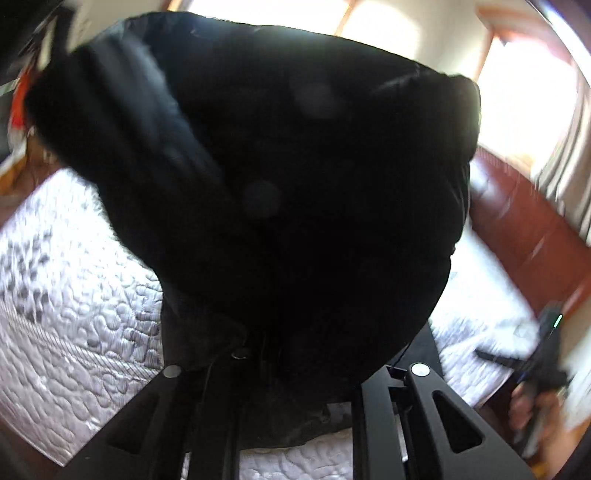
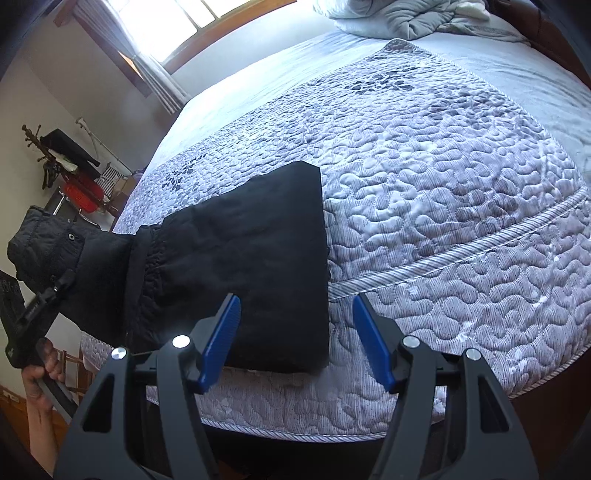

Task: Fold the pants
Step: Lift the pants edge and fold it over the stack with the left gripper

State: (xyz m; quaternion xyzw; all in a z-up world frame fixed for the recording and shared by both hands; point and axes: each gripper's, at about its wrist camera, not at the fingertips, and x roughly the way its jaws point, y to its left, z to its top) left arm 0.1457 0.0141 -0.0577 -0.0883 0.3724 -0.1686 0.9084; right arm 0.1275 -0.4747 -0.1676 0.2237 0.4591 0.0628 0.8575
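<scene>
Black pants [image 2: 258, 258] lie partly folded on the quilted bed [image 2: 443, 206], with the folded edge toward the middle of the bed. The waistband end [image 2: 48, 243] is lifted off the left bed edge by my left gripper [image 2: 44, 295], which is shut on it. In the left wrist view the pants [image 1: 277, 184] fill the frame and hide my left gripper's fingertips. My right gripper [image 2: 295, 332] is open and empty, blue pads [image 2: 369, 339] apart, hovering over the near edge of the folded pants. It also shows in the left wrist view [image 1: 546, 354] at far right.
A grey blanket and pillow [image 2: 406, 18] are bunched at the far end of the bed. A coat stand and a red chair [image 2: 81, 192] stand by the wall at left. A wooden bed frame [image 1: 524, 229] runs along the bed's side.
</scene>
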